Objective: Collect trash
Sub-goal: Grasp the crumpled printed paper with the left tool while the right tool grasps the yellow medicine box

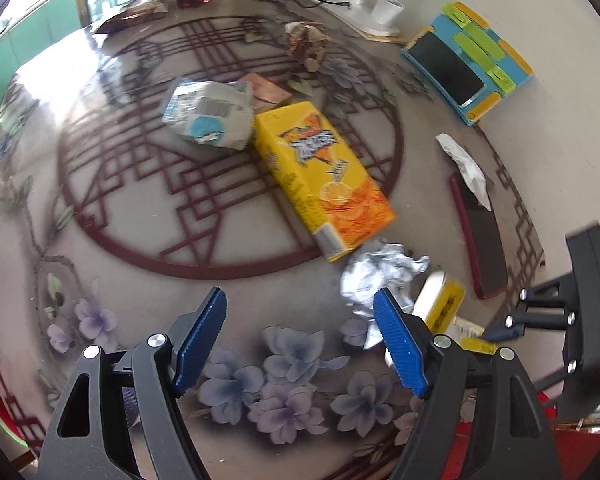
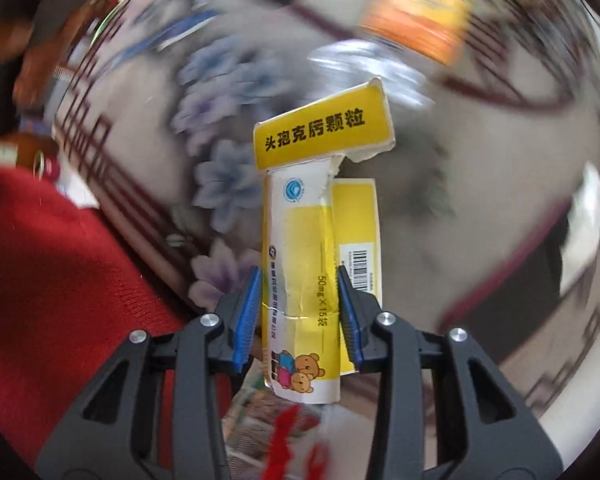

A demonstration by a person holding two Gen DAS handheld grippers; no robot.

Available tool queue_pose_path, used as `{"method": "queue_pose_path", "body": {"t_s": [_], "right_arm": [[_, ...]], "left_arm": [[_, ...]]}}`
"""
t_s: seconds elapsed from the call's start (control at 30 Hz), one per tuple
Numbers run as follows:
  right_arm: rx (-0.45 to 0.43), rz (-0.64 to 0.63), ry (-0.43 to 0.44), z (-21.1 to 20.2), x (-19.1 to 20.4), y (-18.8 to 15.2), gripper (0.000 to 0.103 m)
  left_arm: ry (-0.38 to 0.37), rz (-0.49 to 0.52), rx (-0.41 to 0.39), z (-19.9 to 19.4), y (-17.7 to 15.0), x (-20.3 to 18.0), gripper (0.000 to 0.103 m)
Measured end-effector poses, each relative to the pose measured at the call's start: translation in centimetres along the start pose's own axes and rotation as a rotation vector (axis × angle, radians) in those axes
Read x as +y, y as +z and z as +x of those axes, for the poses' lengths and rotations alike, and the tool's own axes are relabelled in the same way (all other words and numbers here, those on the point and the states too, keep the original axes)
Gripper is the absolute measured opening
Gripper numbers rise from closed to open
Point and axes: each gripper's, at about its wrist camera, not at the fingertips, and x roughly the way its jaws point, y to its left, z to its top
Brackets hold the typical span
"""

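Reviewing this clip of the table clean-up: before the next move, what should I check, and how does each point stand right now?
1. Right gripper clamped on the torn yellow medicine box: ok, both pads press its sides.
2. Box whole enough to carry: cannot tell; its top flap is ripped and bent.
3. Left gripper free for a pickup: ok, jaws open, nothing between them.
4. Crumpled foil ball reachable: ok, it lies just beyond the left fingertips.
5. Yellow drink carton still on the table: ok, uncollected.
6. Trash container in view: not ok, none visible.
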Motion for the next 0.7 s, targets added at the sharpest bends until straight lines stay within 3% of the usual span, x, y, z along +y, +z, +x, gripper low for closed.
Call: {"method": "queue_pose_path", "body": {"t_s": [0.13,0.27,0.33,0.37,0.4,0.53,0.7], "right_arm": [[-0.078,0.167,0.028,-2.4,-4.6,-1.2,0.036],[-0.218,0.362,0.043,-5.3,-8.8,-2.1,0.036],[-0.282,0.437,0.019,-6.6,-10.3,-2.2,0.036],[-0.303,0.454,0.002,-6.9,-10.6,-2.1,0.036],[-0.323,0.468,-0.012,-7.3,-10.8,-1.9,0.036],[-0.399,0.505,-0.035,-8.2,-10.2,-0.6,0.036],[-0.424,0.488,-0.077,-8.3,-8.8,1.9,0.036]], "left_arm": [[-0.039,0.059,0.025,1.1,0.4,-2.3,0.073],[-0.070,0.095,0.077,3.2,0.5,-3.8,0.073],[-0.082,0.099,0.103,4.4,0.4,-4.2,0.067],[-0.082,0.099,0.111,4.7,0.3,-4.2,0.051],[-0.088,0.094,0.117,4.9,0.2,-4.2,0.049],[-0.104,0.052,0.087,4.0,0.1,-3.3,0.048],[-0.096,-0.027,-0.010,0.5,0.7,-1.5,0.047]]}}
